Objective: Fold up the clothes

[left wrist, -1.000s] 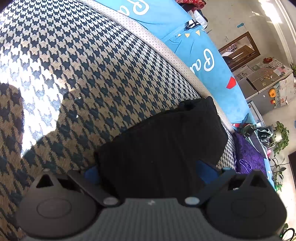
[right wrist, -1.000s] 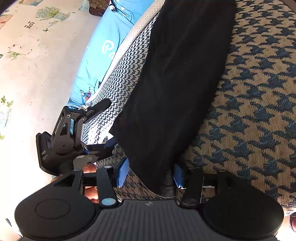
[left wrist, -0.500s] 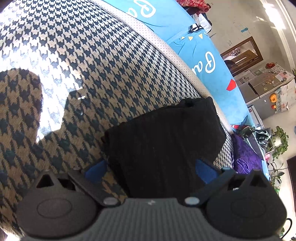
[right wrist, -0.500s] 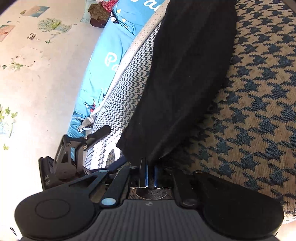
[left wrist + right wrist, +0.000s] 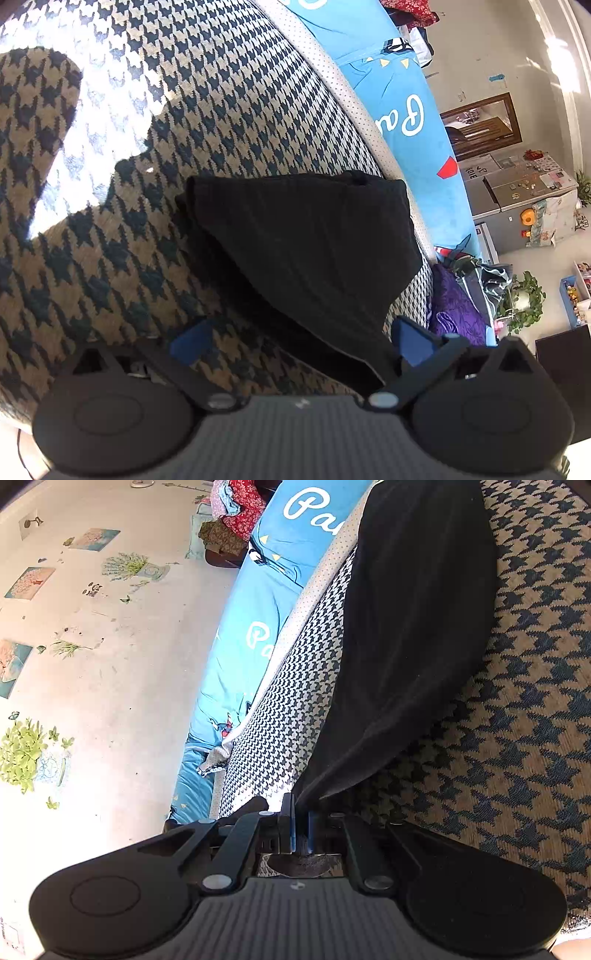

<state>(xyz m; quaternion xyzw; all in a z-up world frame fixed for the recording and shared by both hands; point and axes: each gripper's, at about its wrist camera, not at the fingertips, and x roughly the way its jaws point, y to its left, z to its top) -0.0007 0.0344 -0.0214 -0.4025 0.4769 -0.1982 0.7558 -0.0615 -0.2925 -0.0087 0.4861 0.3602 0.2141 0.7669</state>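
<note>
right gripper: blue pads pinched together on the near corner of the black garment — that corner's lifted a bit off the cover.
left gripper: jaws spread wide, not gripping; the garment's near edge lies between the pads.
black garment: folded, lying on the houndstooth cover, running away from the right gripper.
further back: blue bedding with white lettering, then the wall.

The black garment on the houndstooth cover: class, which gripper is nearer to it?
Right. The right gripper is shut on the black garment's corner. The left gripper is open, with the garment's near edge lying between its fingers, unpinched.
</note>
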